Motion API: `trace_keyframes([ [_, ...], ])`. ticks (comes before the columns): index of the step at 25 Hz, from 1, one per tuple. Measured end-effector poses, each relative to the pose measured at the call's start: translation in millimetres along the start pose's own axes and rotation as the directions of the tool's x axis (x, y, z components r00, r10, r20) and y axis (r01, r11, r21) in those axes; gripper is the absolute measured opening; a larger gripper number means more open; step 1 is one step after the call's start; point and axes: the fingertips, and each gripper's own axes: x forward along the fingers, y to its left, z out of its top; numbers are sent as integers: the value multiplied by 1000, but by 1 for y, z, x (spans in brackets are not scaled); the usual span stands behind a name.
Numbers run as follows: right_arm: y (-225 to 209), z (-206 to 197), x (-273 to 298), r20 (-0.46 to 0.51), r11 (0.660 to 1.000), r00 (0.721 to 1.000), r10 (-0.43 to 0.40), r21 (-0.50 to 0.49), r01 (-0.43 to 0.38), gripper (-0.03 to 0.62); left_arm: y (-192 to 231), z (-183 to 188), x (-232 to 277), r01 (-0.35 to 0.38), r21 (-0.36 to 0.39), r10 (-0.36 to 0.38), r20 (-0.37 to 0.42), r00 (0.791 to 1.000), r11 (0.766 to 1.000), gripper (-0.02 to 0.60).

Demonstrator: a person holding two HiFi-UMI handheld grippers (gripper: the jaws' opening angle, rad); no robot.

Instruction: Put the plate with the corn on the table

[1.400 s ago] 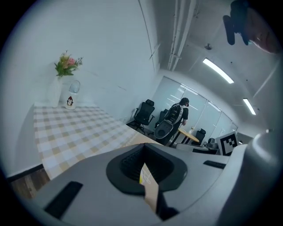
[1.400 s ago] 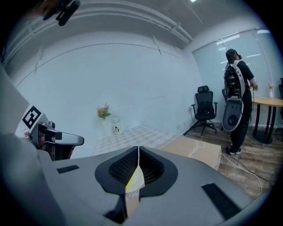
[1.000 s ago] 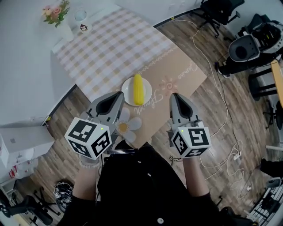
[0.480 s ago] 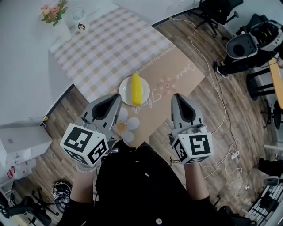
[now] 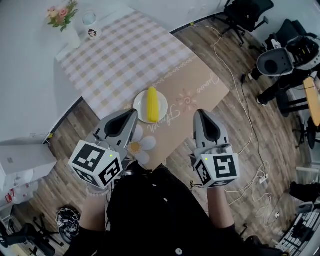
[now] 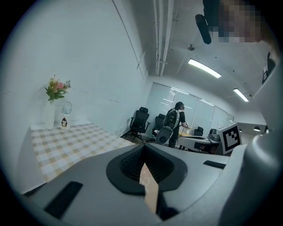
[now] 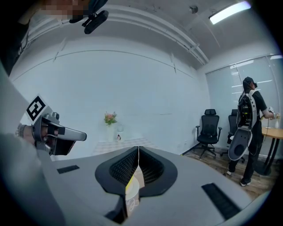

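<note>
A white plate (image 5: pixel 140 103) holding a yellow corn cob (image 5: pixel 152 104) rests on the brown paper runner (image 5: pixel 197 82) near the table's front edge. My left gripper (image 5: pixel 131 114) hovers just short of the plate at its lower left, jaws shut and empty. To the plate's right my right gripper (image 5: pixel 201 114) is level with the left one, also shut with nothing in it. In the right gripper view a sliver of the plate and corn (image 7: pixel 131 187) shows below the shut jaws (image 7: pixel 138 152). In the left gripper view the jaws (image 6: pixel 143 148) meet over the runner.
A checked cloth (image 5: pixel 120 55) covers the table's far half, with a flower vase (image 5: pixel 65 20), a glass (image 5: pixel 89 18) and a small cup (image 5: pixel 93 33) at its far corner. A daisy-shaped mat (image 5: pixel 141 145) lies under my left gripper. Cables (image 5: pixel 252 125), office chairs (image 5: pixel 245 12) and a white box (image 5: pixel 22 162) surround the table.
Both grippers stay shut and have drawn slightly back towards my body. The plate with the corn has not moved on the table; the view shifted a little.
</note>
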Motion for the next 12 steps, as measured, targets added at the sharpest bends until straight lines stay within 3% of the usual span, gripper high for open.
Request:
trace_keyframes([
  [12,-1,6,-1,14,1000,1000,3,20,-3,41,-8,0,7,24,5,-24,-8,1000,1000,12],
])
